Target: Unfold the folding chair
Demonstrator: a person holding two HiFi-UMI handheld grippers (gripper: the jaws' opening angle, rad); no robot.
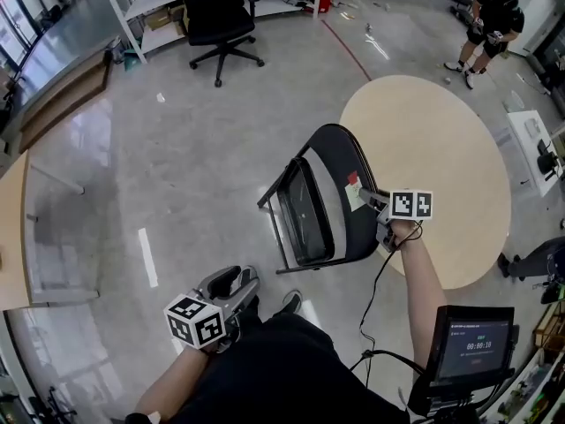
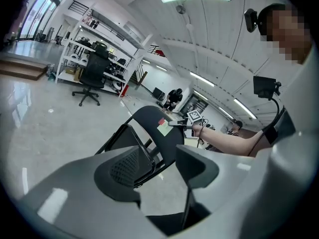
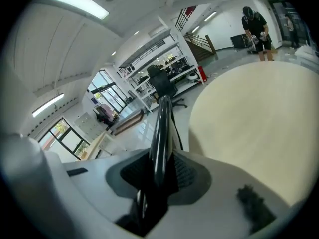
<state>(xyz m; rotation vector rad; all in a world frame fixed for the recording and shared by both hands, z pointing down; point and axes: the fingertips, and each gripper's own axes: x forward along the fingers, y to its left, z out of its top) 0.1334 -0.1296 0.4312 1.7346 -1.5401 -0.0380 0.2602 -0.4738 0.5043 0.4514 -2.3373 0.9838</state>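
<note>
The black folding chair (image 1: 322,197) stands on the grey floor, still folded flat, with a pale label and a red sticker on its backrest. My right gripper (image 1: 381,203) is at the backrest's right edge, shut on it. In the right gripper view the thin black backrest edge (image 3: 162,128) runs up between the pads of the right gripper (image 3: 159,171). My left gripper (image 1: 231,285) hangs low at the bottom left, open and holding nothing. In the left gripper view the chair (image 2: 159,128) is ahead of the left gripper (image 2: 157,166), apart from it, and the right gripper (image 2: 180,124) shows at its top.
A round beige table (image 1: 441,148) sits just right of the chair. A black office chair (image 1: 219,16) and white shelving (image 1: 150,7) are at the back. A person (image 1: 490,20) stands far right. A wooden tabletop (image 1: 11,228) lies left; a screen on a stand (image 1: 472,347) is bottom right.
</note>
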